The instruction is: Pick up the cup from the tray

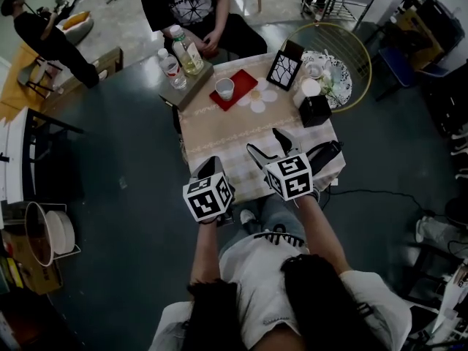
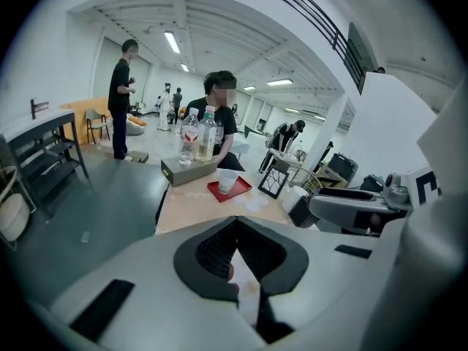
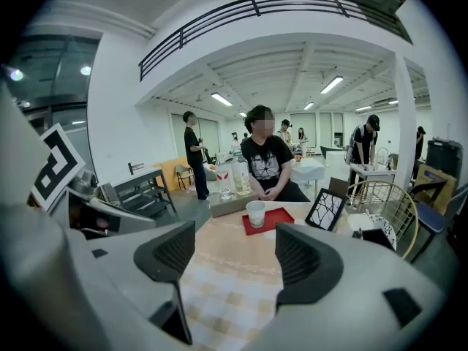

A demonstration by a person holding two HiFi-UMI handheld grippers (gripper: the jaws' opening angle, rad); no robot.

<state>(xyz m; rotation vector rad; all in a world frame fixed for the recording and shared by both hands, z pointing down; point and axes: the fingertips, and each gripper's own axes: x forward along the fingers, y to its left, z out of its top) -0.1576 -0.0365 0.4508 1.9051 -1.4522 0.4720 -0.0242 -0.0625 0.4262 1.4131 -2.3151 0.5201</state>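
A white cup [image 1: 224, 88] stands upright on a red tray [image 1: 246, 82] at the far side of the table. The gripper views show the same cup [image 2: 227, 180] [image 3: 256, 213] and tray [image 2: 240, 189] [image 3: 275, 219] well ahead of the jaws. My left gripper [image 1: 210, 165] [image 2: 235, 221] hovers at the table's near edge, shut with nothing in it. To its right, my right gripper [image 1: 267, 146] [image 3: 235, 251] is over the checked tablecloth [image 1: 219, 134], open and empty. Both are far short of the cup.
Left of the tray, a grey box [image 1: 191, 82] carries two bottles [image 1: 186, 51]. Right of it stand a black picture frame [image 1: 284, 69], a black box [image 1: 316, 111] and a gold wire basket [image 1: 344, 46]. White flower mats [image 1: 257, 102] lie nearby. A person [image 1: 191, 9] sits behind the table.
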